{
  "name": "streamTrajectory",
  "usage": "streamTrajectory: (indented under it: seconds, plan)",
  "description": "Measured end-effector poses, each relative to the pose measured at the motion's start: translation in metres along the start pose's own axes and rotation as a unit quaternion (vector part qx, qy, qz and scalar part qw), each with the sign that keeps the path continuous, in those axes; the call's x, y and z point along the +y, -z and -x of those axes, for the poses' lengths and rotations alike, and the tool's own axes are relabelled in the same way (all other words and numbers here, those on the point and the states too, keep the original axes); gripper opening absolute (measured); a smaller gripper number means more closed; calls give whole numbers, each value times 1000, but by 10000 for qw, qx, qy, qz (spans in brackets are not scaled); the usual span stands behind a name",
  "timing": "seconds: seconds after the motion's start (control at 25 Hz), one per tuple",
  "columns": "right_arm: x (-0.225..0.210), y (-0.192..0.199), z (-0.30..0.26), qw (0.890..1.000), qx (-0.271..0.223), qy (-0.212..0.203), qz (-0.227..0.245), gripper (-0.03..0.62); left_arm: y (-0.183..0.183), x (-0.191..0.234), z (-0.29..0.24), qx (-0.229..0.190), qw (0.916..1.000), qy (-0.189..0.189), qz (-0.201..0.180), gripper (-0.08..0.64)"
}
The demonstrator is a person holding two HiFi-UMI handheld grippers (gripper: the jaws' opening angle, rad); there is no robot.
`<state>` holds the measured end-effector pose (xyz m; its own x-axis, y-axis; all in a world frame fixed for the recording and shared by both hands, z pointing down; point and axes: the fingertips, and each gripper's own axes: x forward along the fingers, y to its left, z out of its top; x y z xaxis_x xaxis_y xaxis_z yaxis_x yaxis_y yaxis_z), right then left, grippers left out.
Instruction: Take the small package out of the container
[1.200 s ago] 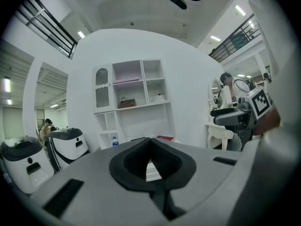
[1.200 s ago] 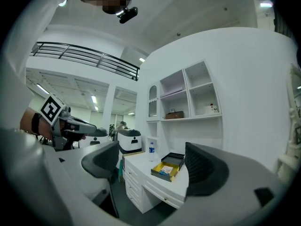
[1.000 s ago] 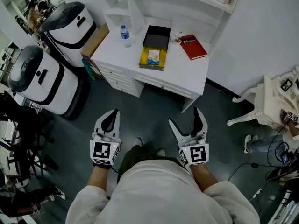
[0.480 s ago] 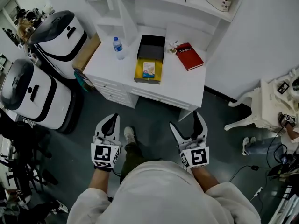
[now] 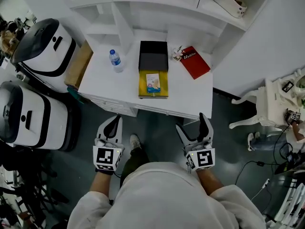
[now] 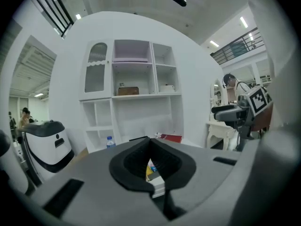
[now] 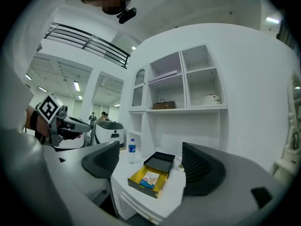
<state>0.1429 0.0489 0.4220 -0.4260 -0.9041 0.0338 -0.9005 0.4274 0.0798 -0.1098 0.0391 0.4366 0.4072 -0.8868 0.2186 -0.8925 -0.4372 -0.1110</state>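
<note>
The small package (image 5: 153,82) lies flat in the yellow half of the open container (image 5: 153,95), whose black lid (image 5: 153,61) is laid back behind it; the container sits mid-desk (image 5: 190,92), between a water bottle (image 5: 115,61) on its left and a red book (image 5: 194,62) on its right. Both claws hang over the floor on the near side of the desk, well apart from the container; the left claw (image 5: 113,123) is pressed together on nothing; the right claw (image 5: 192,127) is spread wide and empty.
</note>
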Motion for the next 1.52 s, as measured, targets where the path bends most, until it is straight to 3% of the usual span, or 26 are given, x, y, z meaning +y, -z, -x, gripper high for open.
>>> streamTrajectory:
  seconds: [0.44,0.76,1.12,1.52]
  plan:
    - [22,21,-136,9960,540,709,-44,417,7,120,-66,42,9986,513,125,8]
    - [26,25,-176,9940,653,879,-20,417,20,137,-88,209,9969,735,195,6]
    - [18,57,-207,9944,866,608,46,417,19,144,-96,253,9989,323,242,8]
    - [10,126,-257,9868,1589,285,-134,417,24,143,-98,501,9980,-98,363,8]
